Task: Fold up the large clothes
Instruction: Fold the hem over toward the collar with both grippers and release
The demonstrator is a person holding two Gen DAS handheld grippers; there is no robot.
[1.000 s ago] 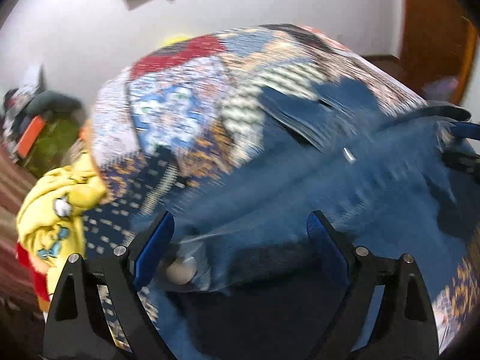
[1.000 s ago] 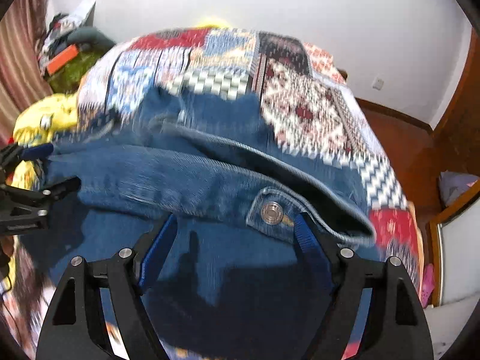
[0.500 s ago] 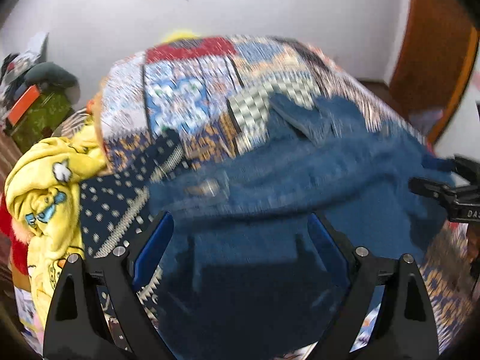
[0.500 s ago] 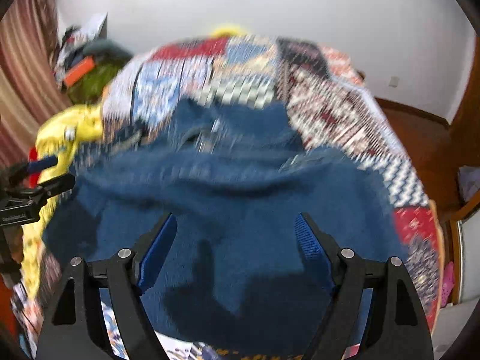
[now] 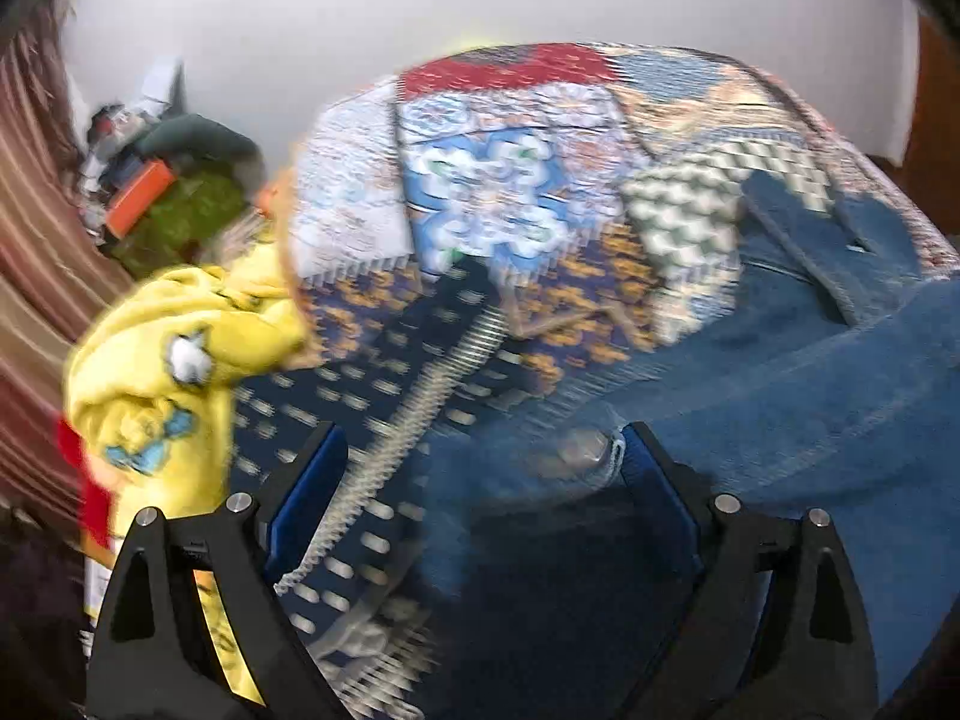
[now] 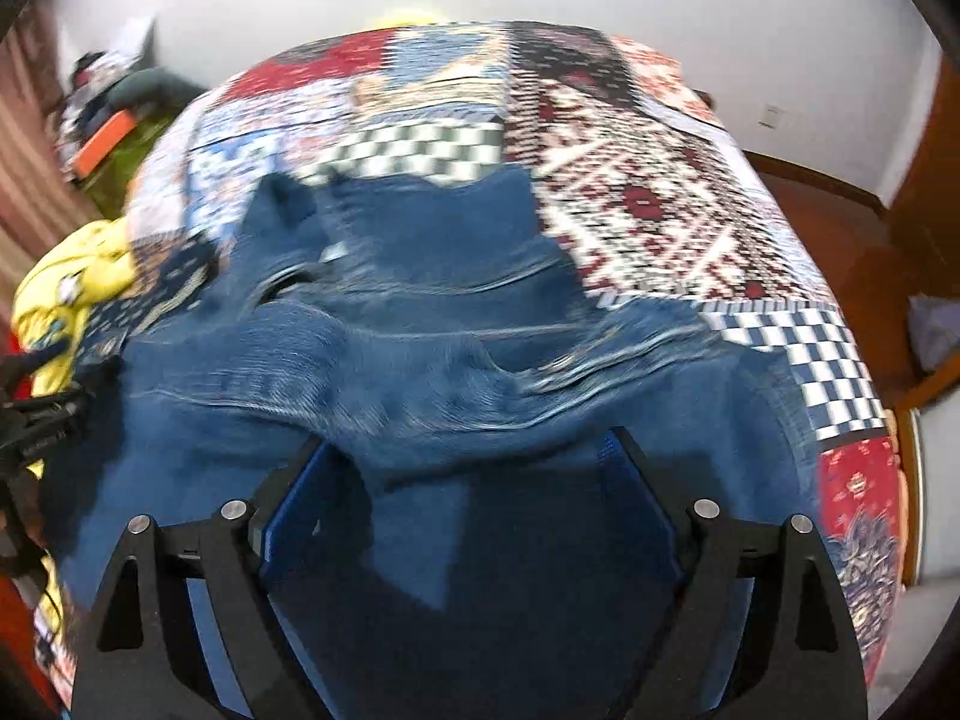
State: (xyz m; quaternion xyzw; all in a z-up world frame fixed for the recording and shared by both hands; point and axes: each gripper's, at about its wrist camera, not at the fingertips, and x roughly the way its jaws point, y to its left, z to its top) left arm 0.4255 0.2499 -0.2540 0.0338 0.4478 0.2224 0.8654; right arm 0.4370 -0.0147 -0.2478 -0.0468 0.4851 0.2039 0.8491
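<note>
Denim garment lies rumpled on the patchwork bedspread, top layer bunched w/ ridges across the middle. Right gripper fingers are opening, denim edge between them but not pinched. Left gripper fingers spread wide over the garment's corner, gripping nothing. Risk: released fold sits crooked, so bunched ridges may get locked in if not smoothed. Yellow clothing at bed edge could snag the left fingers.

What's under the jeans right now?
The jeans lie on the patchwork quilt, which shows all around them. Anything between denim and quilt is covered, so I can't tell.
</note>
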